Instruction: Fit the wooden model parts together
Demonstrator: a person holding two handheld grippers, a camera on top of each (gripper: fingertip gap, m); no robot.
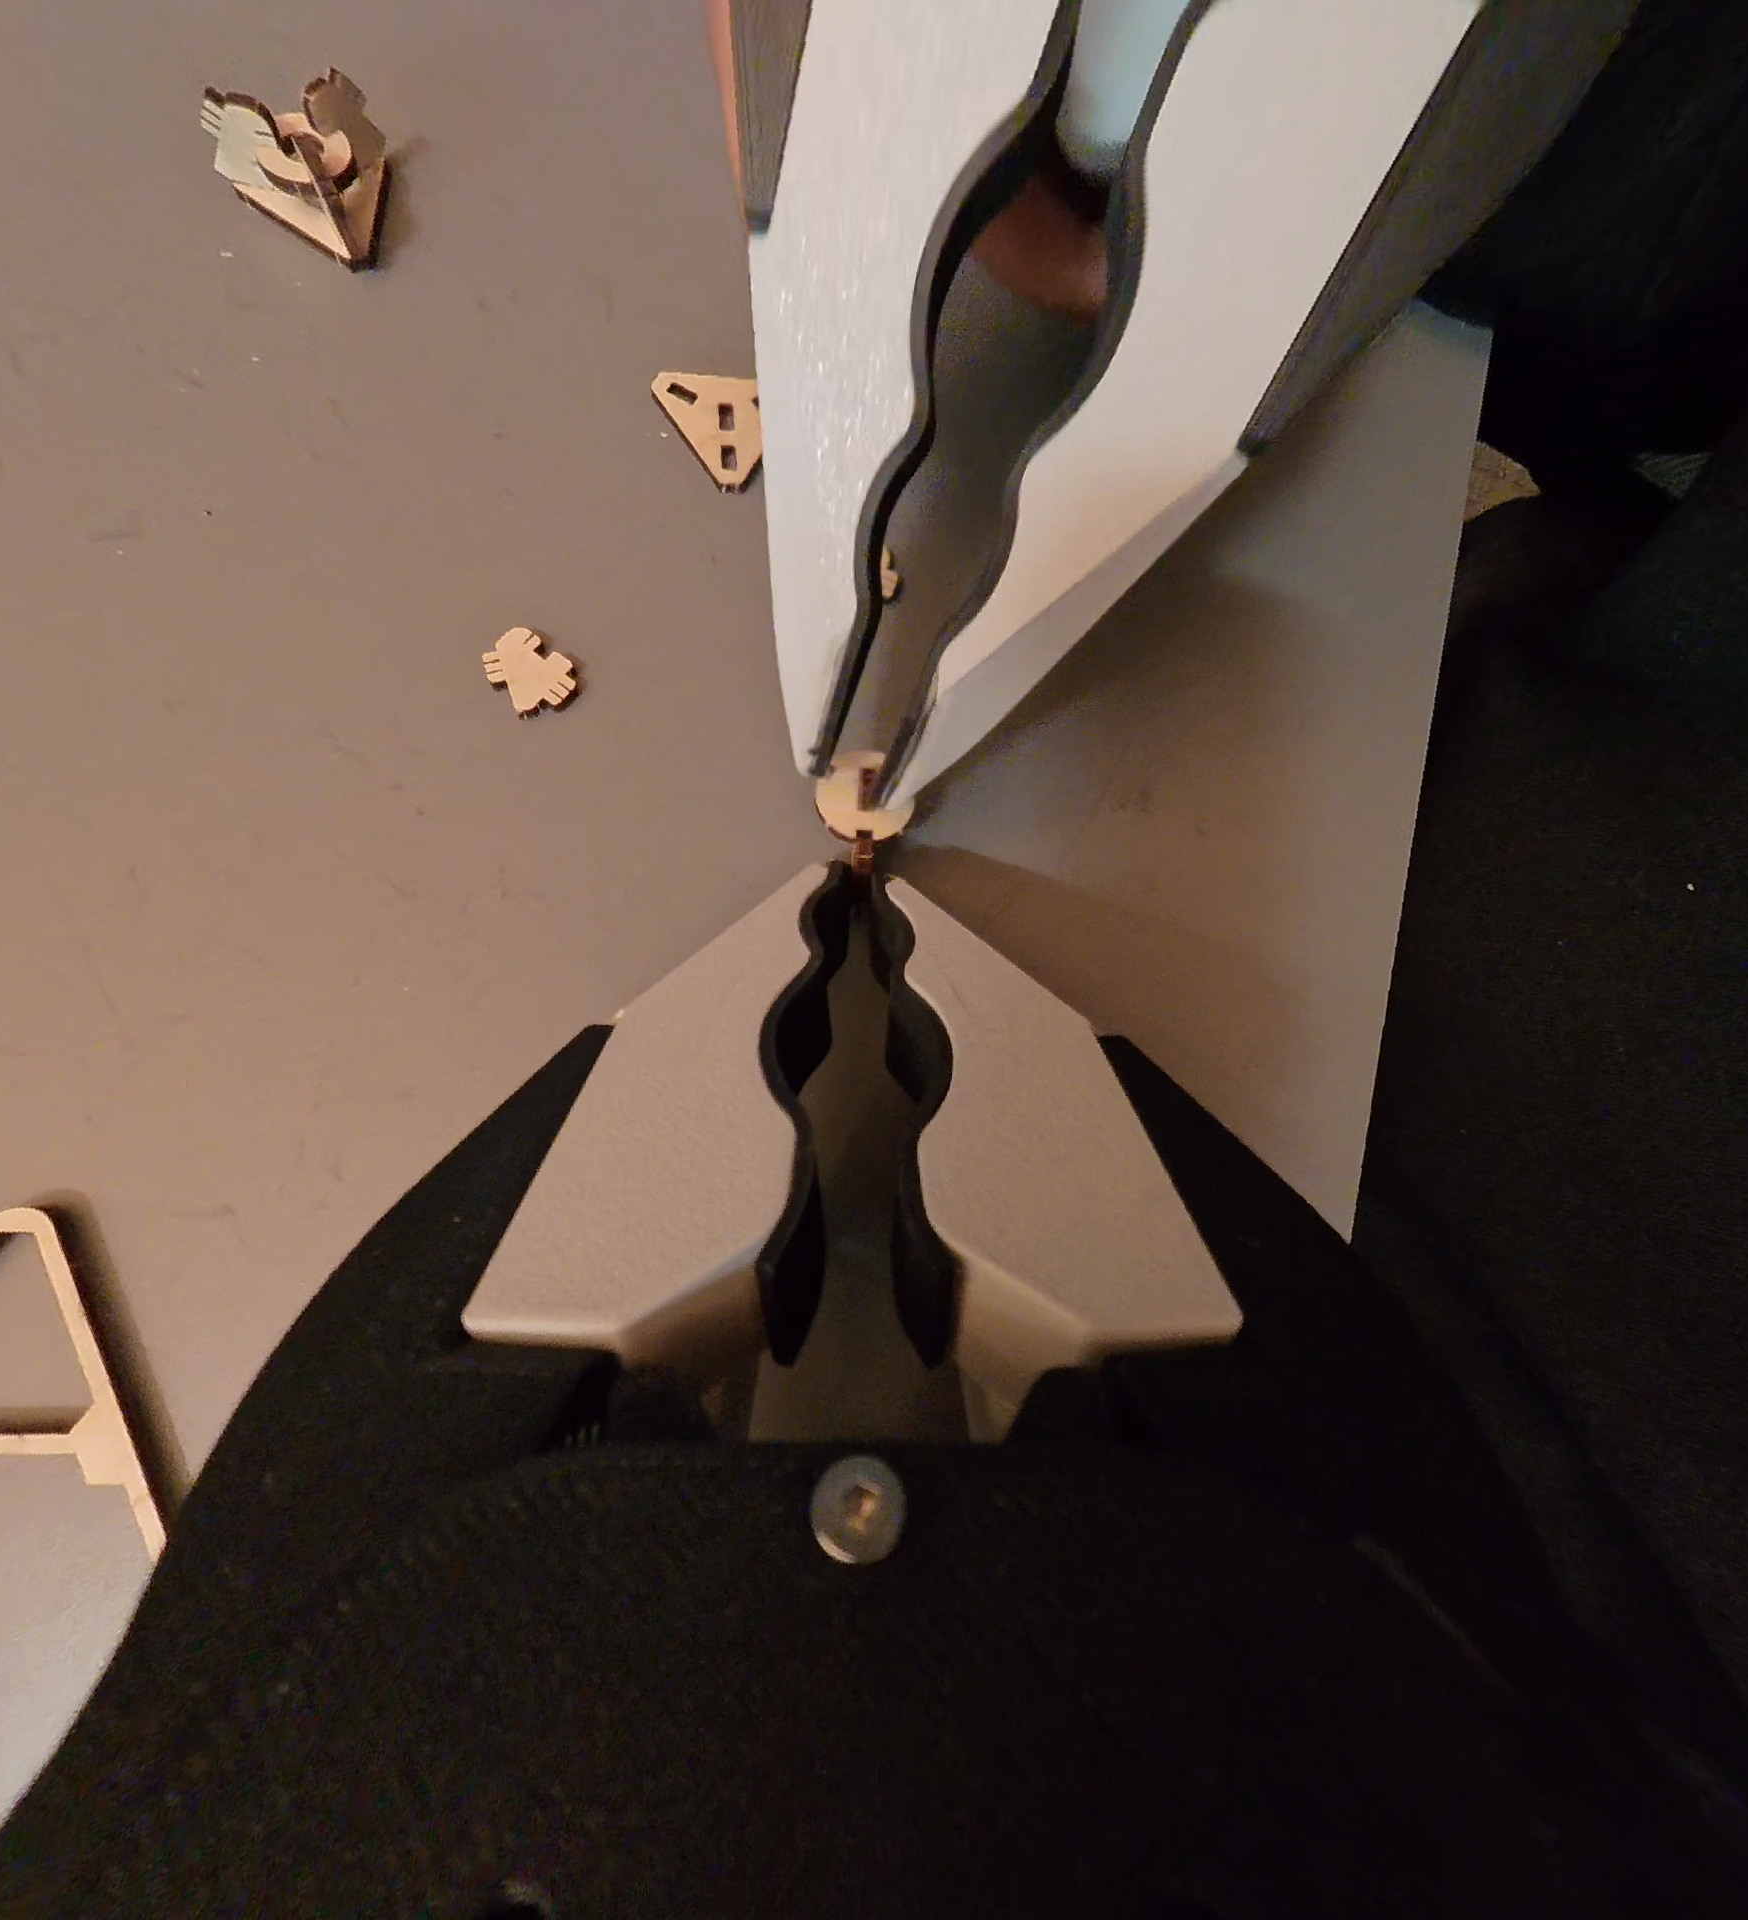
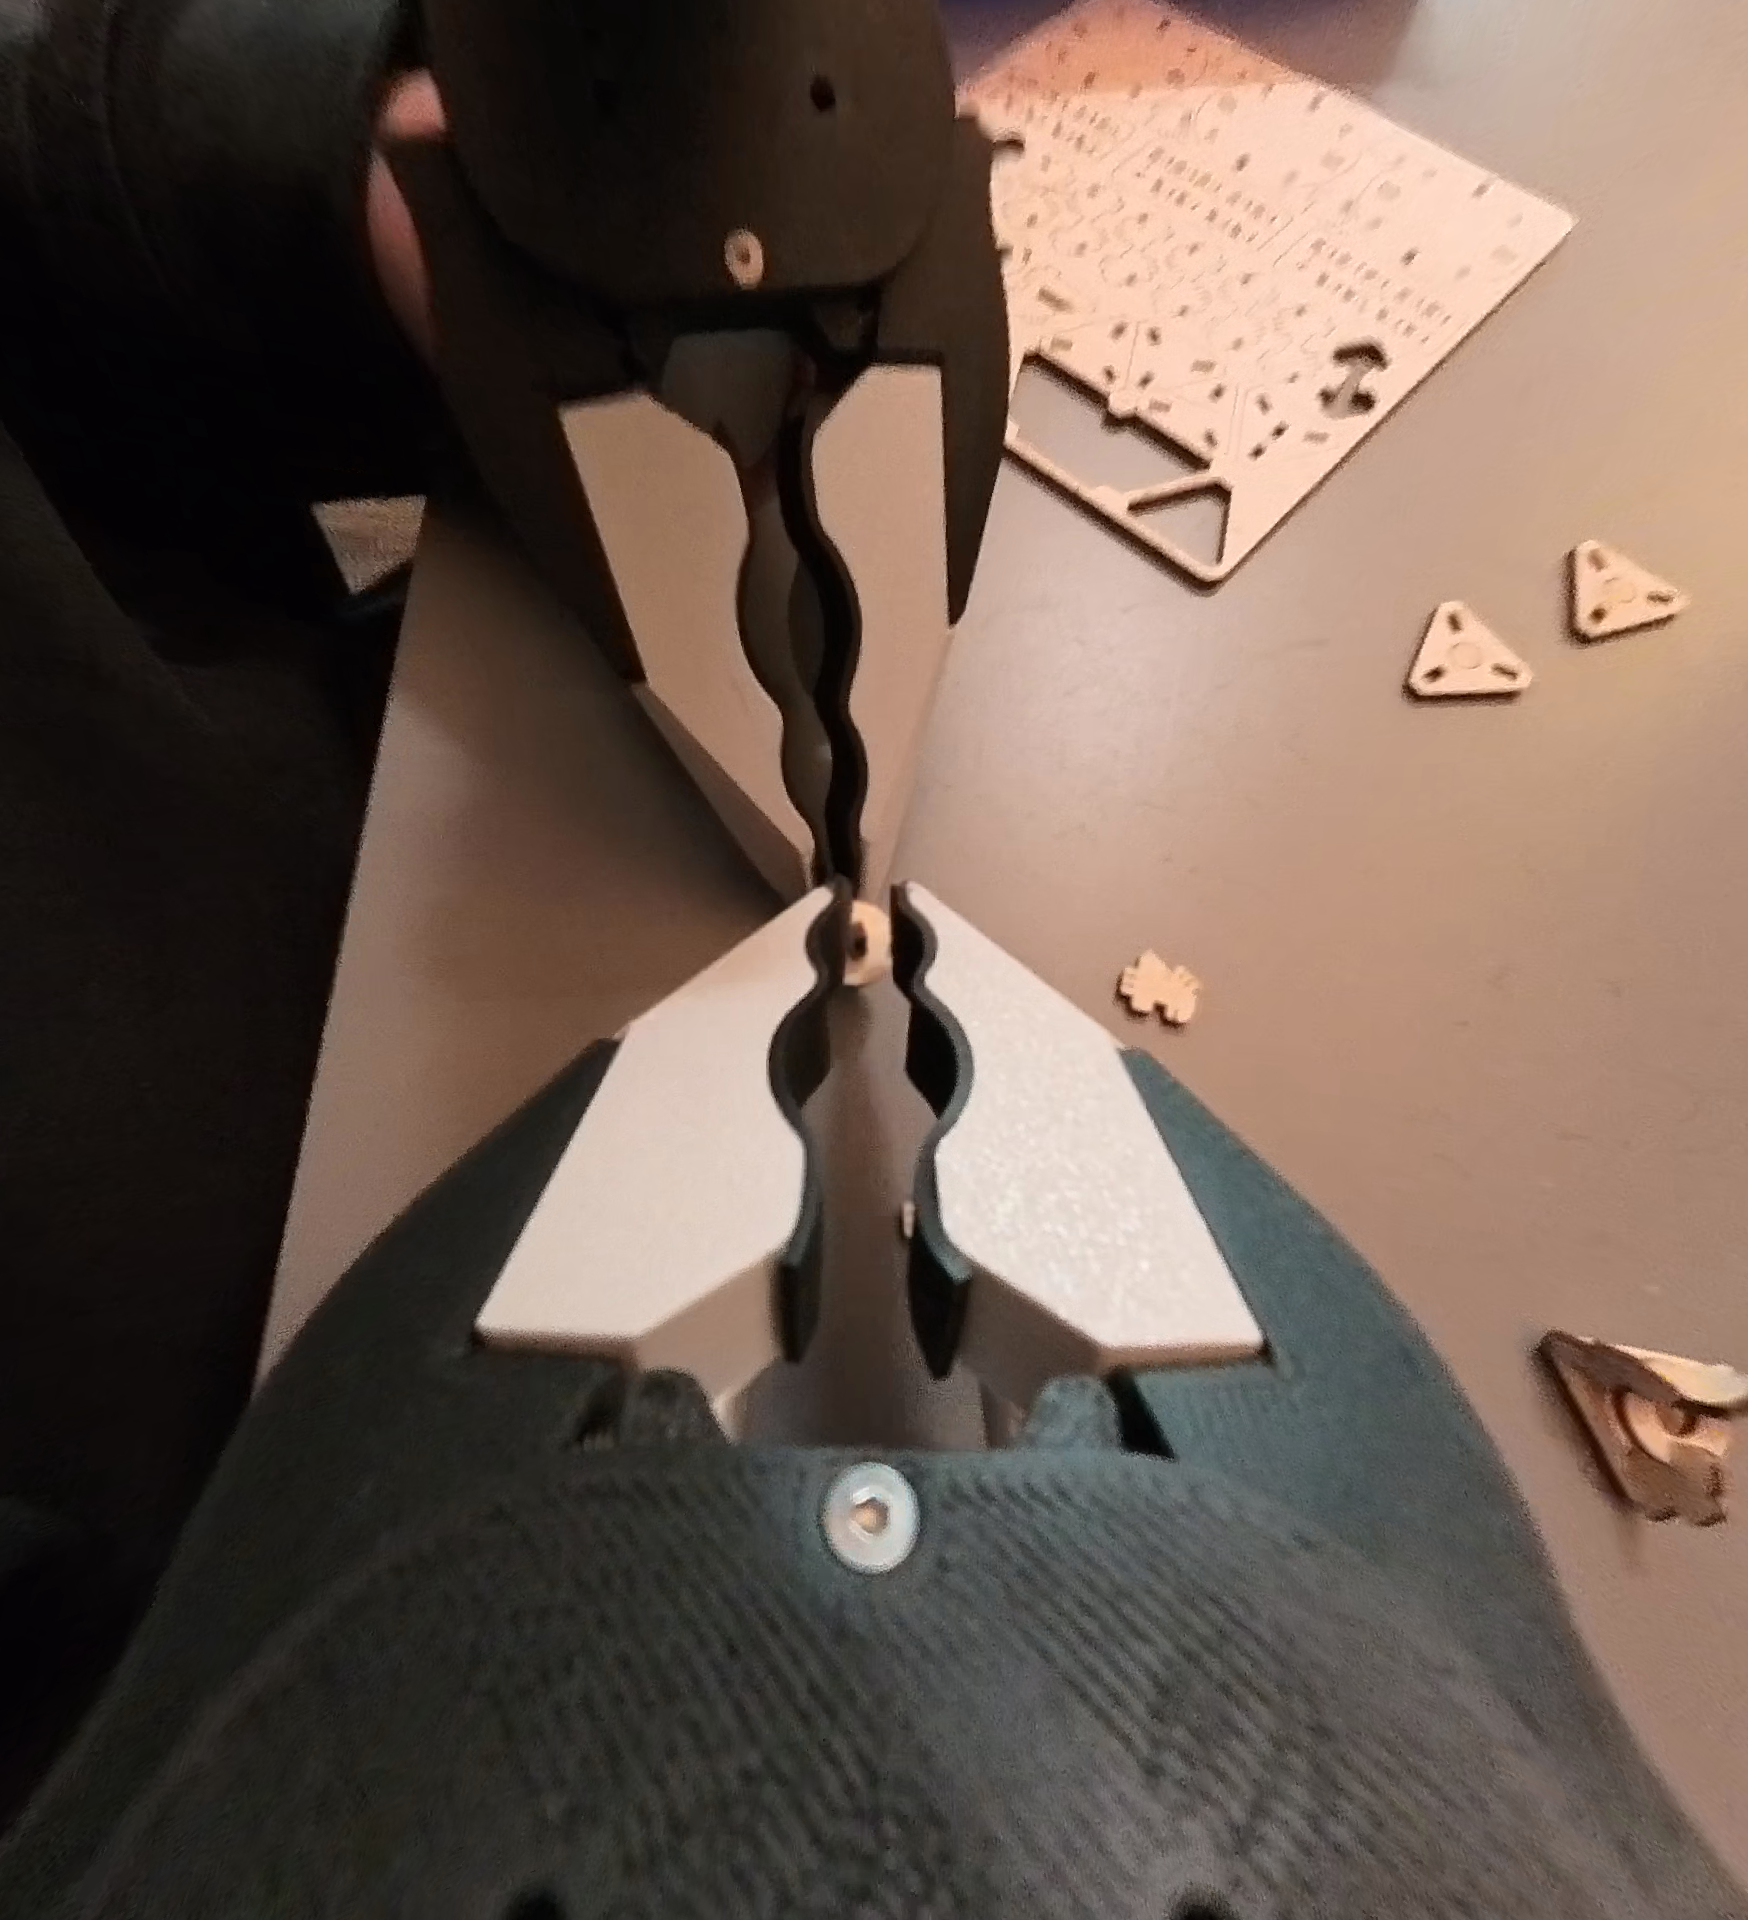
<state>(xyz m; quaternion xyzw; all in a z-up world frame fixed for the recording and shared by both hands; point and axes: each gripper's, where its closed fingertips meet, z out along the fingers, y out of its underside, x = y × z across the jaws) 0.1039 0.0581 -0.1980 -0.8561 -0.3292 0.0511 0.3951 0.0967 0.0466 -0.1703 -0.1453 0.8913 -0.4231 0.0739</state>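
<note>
My left gripper [image 1: 859, 883] is shut on a thin wooden strip [image 1: 861, 854] that sticks out edge-on past its tips. A small round wooden disc [image 1: 854, 810] with a slot sits on the strip's far end. My right gripper [image 1: 862, 764] comes from above, and its tips stand on either side of the disc. In the right wrist view the disc [image 2: 865, 951] lies against the left pad of my right gripper [image 2: 865, 904], and a gap shows between the disc and the right pad. The left gripper [image 2: 836, 862] meets it tip to tip, above the grey table [image 1: 226, 935].
A cut wooden sheet [image 2: 1265, 260] lies at the back right, with two triangular pieces [image 2: 1467, 665] in front of it. A small toothed piece [image 2: 1161, 987] and a part-built assembly [image 2: 1659, 1423] lie nearby. The table edge [image 1: 1410, 831] borders dark floor. The tips of both grippers are at nearly the same place.
</note>
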